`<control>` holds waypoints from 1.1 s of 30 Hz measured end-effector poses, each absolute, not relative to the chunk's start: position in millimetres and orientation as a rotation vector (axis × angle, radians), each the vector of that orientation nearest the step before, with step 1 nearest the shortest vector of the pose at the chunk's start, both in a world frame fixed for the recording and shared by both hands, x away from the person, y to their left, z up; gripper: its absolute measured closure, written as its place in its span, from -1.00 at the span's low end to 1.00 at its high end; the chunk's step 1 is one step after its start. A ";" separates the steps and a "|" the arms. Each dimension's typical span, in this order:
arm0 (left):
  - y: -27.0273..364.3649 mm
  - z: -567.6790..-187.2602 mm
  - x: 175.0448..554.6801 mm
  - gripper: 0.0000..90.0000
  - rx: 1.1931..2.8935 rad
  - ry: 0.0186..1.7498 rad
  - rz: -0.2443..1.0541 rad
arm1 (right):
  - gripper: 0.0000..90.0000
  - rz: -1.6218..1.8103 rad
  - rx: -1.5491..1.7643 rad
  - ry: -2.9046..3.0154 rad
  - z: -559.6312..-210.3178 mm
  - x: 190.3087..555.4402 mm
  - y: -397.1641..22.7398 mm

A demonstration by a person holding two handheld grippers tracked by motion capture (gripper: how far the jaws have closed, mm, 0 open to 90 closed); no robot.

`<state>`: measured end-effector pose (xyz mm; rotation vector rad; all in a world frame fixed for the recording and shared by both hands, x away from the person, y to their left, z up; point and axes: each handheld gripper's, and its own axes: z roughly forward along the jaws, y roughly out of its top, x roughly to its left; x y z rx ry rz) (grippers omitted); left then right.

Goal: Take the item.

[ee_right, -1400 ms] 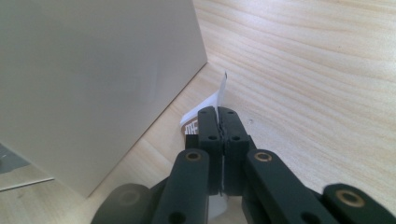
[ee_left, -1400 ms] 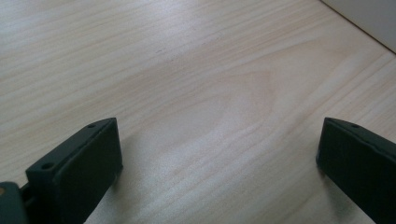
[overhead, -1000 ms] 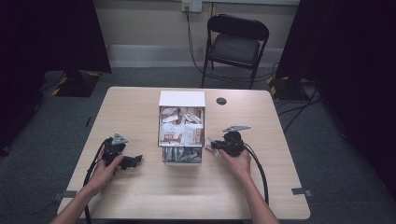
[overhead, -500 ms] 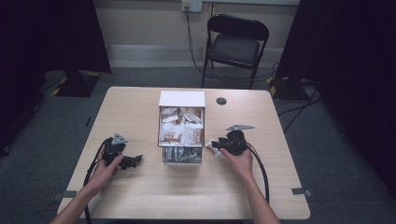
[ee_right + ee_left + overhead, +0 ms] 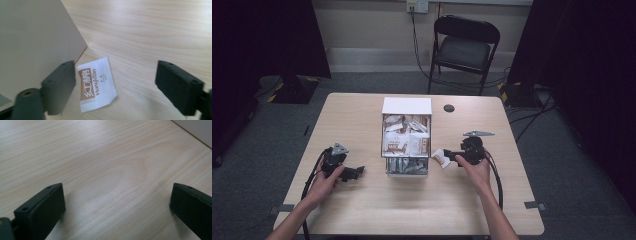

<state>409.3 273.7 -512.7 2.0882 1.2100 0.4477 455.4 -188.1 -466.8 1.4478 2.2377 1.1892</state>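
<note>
Just at the three o'clock side of the open box point(image 5: 406, 145), a small white-and-brown sachet point(image 5: 441, 158) now lies flat on the worktop point(image 5: 362, 210); half a second ago it was not lying clear of the right hand-held gripper point(image 5: 451, 157). That hand-held gripper's jaws have just been opening and stand wide, with the sachet point(image 5: 96, 83) on the wood between them, untouched. I judge one packet is out of the box and set down. At eight o'clock, the left hand-held gripper point(image 5: 358, 171) rests on the worktop, spread wide and holding nothing.
</note>
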 end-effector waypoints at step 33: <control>273.8 -512.7 409.3 -1.00 2.089 1.210 0.448 | -0.61 1.052 1.486 2.170 -444.2 381.4 -259.2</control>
